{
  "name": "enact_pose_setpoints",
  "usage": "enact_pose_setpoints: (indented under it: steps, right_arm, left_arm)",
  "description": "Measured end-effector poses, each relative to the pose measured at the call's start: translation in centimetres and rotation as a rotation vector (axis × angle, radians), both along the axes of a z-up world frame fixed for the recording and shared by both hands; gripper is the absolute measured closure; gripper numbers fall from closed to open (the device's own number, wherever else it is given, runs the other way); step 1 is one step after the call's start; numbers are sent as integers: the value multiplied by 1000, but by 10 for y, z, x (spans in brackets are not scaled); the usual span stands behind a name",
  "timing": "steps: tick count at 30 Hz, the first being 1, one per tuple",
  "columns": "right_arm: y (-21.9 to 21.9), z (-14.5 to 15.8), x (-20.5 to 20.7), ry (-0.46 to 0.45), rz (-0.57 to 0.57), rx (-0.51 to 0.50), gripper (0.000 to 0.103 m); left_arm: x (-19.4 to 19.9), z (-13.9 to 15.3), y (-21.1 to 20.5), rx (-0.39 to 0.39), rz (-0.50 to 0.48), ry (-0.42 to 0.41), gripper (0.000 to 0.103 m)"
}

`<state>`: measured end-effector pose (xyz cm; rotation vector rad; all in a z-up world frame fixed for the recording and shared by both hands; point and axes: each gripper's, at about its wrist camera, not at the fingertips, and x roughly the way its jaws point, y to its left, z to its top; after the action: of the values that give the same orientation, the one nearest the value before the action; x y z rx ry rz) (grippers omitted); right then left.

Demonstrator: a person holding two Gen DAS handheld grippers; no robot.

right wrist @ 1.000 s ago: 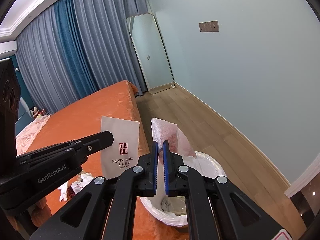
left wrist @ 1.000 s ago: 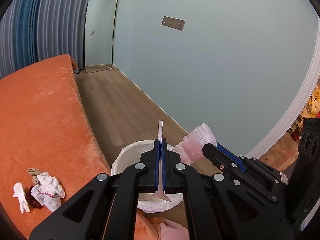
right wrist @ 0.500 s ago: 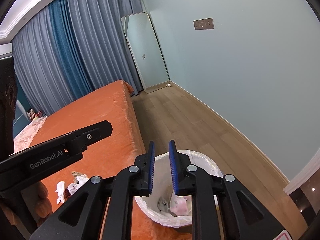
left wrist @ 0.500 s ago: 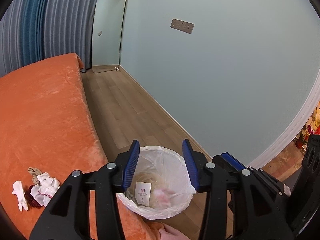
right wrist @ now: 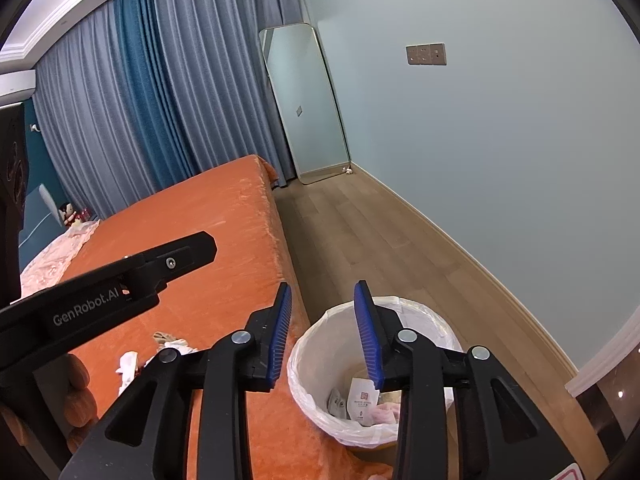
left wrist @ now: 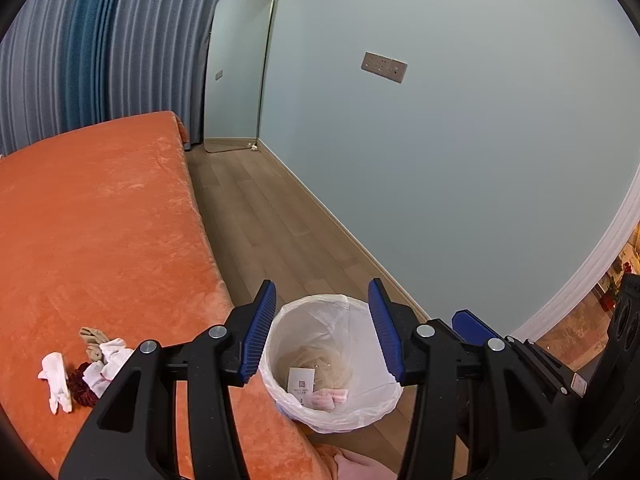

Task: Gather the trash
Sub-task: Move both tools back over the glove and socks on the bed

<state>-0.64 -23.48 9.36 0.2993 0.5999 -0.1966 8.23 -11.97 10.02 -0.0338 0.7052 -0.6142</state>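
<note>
A white-lined trash bin (left wrist: 352, 410) stands on the floor beside the orange bed (left wrist: 100, 240); it also shows in the right wrist view (right wrist: 316, 400). Inside lie a white hotel paper packet (left wrist: 300, 385) and a pink plastic bag (left wrist: 330, 396). My left gripper (left wrist: 322, 330) is open and empty above the bin. My right gripper (right wrist: 323, 334) is open and empty above the bin's left rim. A pile of white and dark red crumpled scraps (left wrist: 80, 372) lies on the bed, left of the bin; it also shows in the right wrist view (right wrist: 132, 362).
A wood floor (left wrist: 280, 232) runs between the bed and the pale wall (left wrist: 480, 160). A standing mirror (left wrist: 236, 68) leans at the far end beside blue curtains (right wrist: 140, 100). The left gripper's body (right wrist: 100, 292) crosses the right wrist view.
Both grippers opened. The paper packet left my left gripper and the pink bag left my right gripper; both now lie in the bin. Both grippers opened wider since half a second ago.
</note>
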Motion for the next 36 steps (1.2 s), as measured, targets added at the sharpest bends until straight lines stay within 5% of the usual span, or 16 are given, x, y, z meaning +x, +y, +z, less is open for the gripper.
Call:
enact_pose_setpoints:
  steps: [18, 36]
  right_arm:
    - [58, 2, 12, 11, 92, -18, 64]
    - [140, -22, 43, 70, 242, -18, 59]
  left_arm:
    - [7, -3, 70, -25, 116, 10, 55]
    - [18, -34, 176, -19, 303, 69, 45]
